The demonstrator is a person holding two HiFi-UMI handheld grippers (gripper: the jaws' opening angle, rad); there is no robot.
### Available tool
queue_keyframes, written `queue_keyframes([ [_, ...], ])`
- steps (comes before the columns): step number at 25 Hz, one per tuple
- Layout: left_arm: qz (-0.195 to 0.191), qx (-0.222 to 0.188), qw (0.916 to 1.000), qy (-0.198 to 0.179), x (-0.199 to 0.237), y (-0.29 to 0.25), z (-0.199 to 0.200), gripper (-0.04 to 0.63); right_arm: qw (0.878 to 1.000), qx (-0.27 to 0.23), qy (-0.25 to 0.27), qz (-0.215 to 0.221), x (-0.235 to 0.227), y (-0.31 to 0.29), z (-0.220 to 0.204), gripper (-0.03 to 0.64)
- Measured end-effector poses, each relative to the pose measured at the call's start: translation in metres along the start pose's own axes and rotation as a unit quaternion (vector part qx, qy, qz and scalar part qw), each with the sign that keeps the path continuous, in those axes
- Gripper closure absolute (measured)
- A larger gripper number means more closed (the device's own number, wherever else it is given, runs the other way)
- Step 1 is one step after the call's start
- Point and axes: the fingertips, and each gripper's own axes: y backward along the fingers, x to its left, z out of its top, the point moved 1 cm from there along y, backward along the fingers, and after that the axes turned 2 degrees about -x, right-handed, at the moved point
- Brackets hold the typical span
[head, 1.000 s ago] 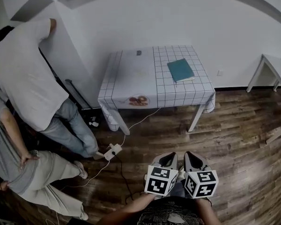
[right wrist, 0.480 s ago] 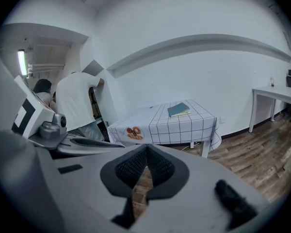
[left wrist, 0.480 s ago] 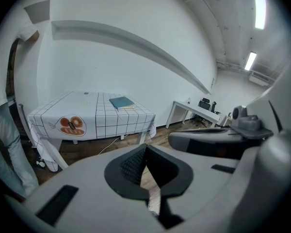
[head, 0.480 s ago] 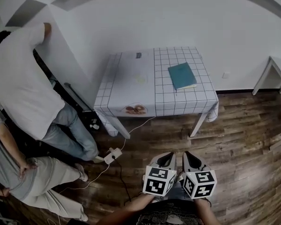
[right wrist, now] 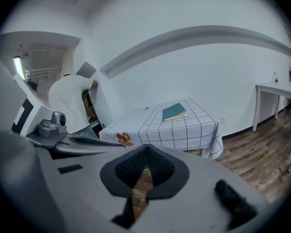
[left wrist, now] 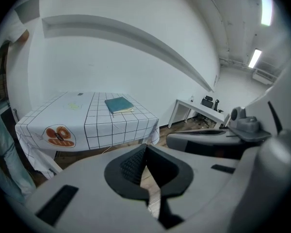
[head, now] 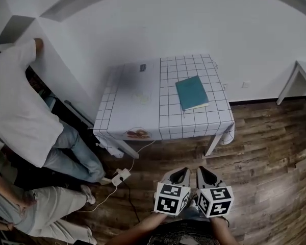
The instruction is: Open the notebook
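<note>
On the table's (head: 137, 111) checked right half lies the closed teal notebook (head: 192, 92), its long axis running roughly away from the claws and slightly skewed. The left claw (head: 179, 173) and right claw (head: 206, 171) hang side by side over the wooden floor (head: 265, 147), well short of the table, each closed on nothing. The notebook sits straight ahead of the pair, so neither claw is clearly nearer; any approach must first reach the table's near edge.
</note>
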Motion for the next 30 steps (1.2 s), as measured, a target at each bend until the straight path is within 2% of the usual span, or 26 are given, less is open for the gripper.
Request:
queue_keyframes([
  [13,0.02,0.002,0.9998,-0.005,-0.025,-0.069,0.051,0.584,1.0,-0.001,-0.003,0.025,-0.078,-0.028,0.042,0.604],
  [21,0.028,0.0,0.9995,-0.012,-0.037,-0.076,0.066,0.584,0.999,-0.002,-0.01,0.035,-0.09,-0.022,0.046,0.604],
  [30,0.009,-0.001,0.9998,-0.019,-0.039,-0.09,0.074,0.584,1.0,-0.008,-0.016,0.015,-0.102,-0.026,0.052,0.604],
])
